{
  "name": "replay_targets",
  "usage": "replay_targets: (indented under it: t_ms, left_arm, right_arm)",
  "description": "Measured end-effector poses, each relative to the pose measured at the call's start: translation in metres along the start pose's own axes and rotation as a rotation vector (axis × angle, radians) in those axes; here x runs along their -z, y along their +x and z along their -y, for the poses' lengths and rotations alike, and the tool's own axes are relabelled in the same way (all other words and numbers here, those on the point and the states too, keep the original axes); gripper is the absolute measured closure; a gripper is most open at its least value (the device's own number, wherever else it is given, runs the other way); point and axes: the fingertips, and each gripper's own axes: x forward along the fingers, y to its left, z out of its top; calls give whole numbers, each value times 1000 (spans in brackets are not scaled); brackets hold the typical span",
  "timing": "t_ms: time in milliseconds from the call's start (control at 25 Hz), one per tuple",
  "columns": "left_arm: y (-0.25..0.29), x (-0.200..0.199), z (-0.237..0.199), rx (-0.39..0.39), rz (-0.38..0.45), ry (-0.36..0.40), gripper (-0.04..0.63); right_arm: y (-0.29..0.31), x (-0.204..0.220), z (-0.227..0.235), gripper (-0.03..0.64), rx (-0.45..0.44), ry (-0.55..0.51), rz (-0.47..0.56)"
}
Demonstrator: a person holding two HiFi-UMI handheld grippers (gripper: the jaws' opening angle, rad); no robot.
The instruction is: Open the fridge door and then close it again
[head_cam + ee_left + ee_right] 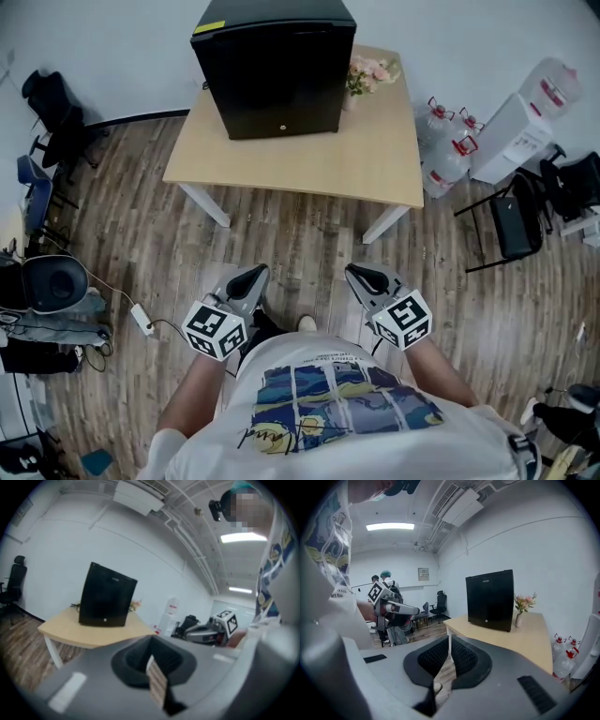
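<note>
Here the black fridge point(277, 66) stands with its door closed at the far side of the counter point(309, 164), a small vase of flowers point(367, 73) just to its right. Both tools are held well short of it, near the person's body above the wooden floor point(281, 244) — the left gripper point(251, 275) and the right gripper point(359, 275) side by side. The left one's fingers point(157, 684) are clenched together on nothing; the right one's fingers point(433, 656) are likewise pressed together, empty. Water bottles point(448, 155) stand right of the counter.
</note>
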Motion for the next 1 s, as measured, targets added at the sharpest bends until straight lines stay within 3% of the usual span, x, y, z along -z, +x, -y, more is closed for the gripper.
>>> replay_targets:
  t_ms: [320,1000]
  left_arm:
    - [3,6,11,10,-28,50,586]
    - [6,7,14,38,-43,82,587]
  right_arm:
    - [-6,2,-5,592,-2,-18,-8]
    - [3,1,-8,594,-6,-17,-15]
